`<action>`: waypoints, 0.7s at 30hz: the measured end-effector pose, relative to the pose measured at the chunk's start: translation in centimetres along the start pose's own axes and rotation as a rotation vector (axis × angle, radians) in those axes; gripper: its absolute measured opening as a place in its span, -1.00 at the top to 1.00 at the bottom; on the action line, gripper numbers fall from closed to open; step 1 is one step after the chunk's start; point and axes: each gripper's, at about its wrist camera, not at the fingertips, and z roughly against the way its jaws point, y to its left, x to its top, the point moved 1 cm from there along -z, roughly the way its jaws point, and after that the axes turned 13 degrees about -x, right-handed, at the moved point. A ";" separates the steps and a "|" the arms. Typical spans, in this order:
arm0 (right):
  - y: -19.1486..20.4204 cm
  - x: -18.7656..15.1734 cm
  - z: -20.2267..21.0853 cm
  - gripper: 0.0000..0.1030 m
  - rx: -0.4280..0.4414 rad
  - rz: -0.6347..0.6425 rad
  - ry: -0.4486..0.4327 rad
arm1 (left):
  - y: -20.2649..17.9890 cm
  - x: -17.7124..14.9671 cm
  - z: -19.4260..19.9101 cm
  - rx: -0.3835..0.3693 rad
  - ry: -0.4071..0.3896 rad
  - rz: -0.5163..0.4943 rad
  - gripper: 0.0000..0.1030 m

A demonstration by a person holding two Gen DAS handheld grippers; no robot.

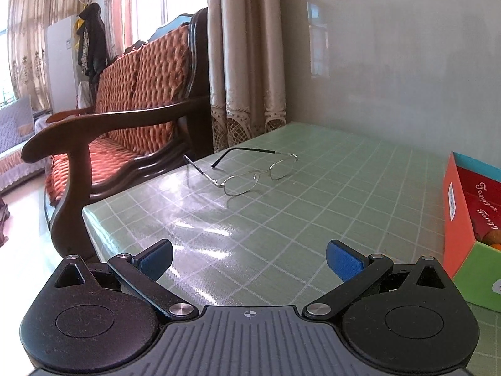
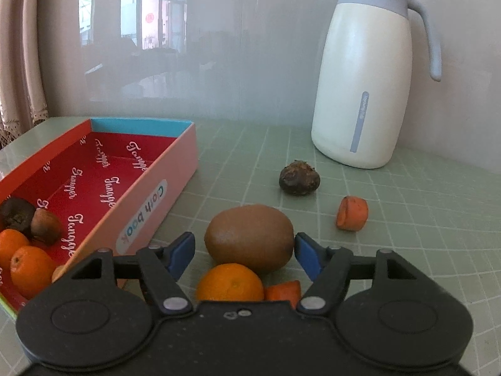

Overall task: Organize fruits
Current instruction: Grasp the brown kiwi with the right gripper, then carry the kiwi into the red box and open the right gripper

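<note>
Your right hand-held gripper (image 2: 244, 252) is spread wide around the kiwi (image 2: 249, 238) on the bench (image 2: 407, 219) beside the box (image 2: 175, 169), so pinch its fat middle gently, it's probably soft, fuzzy and bruises easily.

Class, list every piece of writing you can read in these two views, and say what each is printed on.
"Cloth book": white oval label on the pink side of the open cardboard box.
"Tangge", repeated script: the box's red lining.
Vertical strip on the white thermos jug: too blurred to read.
</note>
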 end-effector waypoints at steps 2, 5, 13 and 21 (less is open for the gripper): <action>0.1 0.1 -0.2 -0.20 -0.014 0.007 0.002 | 0.1 0.0 0.0 0.002 0.003 0.004 -1.00; -0.3 0.2 -0.2 -0.18 -0.001 -0.007 0.011 | 0.0 0.1 0.0 0.001 0.005 0.001 -1.00; -0.2 0.8 2.2 -0.18 0.024 -0.014 -0.051 | -0.1 0.1 0.2 -0.003 0.004 0.001 -1.00; 0.6 1.7 5.9 -0.18 0.097 -0.007 -0.153 | 0.1 0.1 0.1 -0.003 0.006 0.003 -1.00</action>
